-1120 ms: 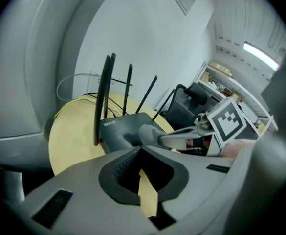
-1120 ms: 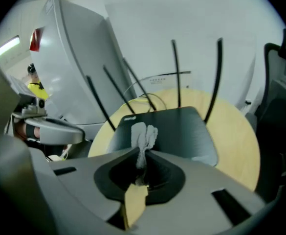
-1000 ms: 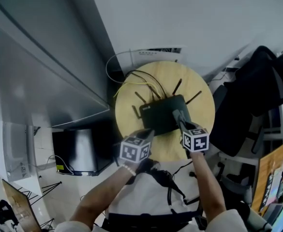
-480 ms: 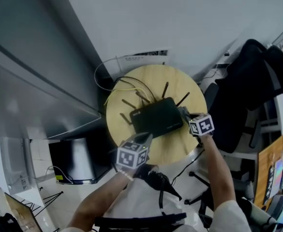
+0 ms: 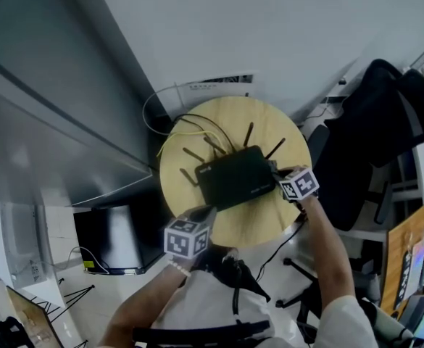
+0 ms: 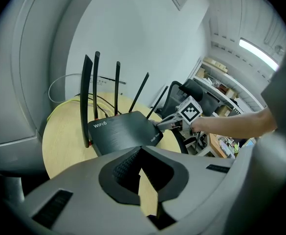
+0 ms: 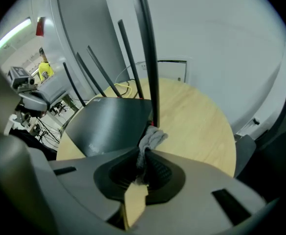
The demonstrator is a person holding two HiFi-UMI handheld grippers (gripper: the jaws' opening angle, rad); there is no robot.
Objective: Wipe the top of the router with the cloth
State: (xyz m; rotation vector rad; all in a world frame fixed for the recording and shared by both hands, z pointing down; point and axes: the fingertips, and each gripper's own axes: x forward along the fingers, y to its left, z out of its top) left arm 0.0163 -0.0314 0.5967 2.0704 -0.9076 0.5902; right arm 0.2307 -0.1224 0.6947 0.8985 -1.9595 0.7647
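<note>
Grey plastic right gripper (image 7: 143, 155): jaws closed tight on a small crumpled grey cloth (image 7: 151, 138), a wad poking out past the tips. We judge it is pinched short so it can be pressed down firmly.

Just ahead and left of the tips sits the flat black plastic router (image 7: 108, 124). The cloth touches its near corner, by the foot of a thin black antenna (image 7: 145, 48), probably one end of a wiping stroke.

Under both is the round pale wooden table (image 7: 196, 116).

Well off to its left, the grey left gripper (image 6: 140, 159) hangs with jaws together and empty, likely kept clear of the stroke.

Count: two grippers, one cloth, one router, five antennas seen, one table.
</note>
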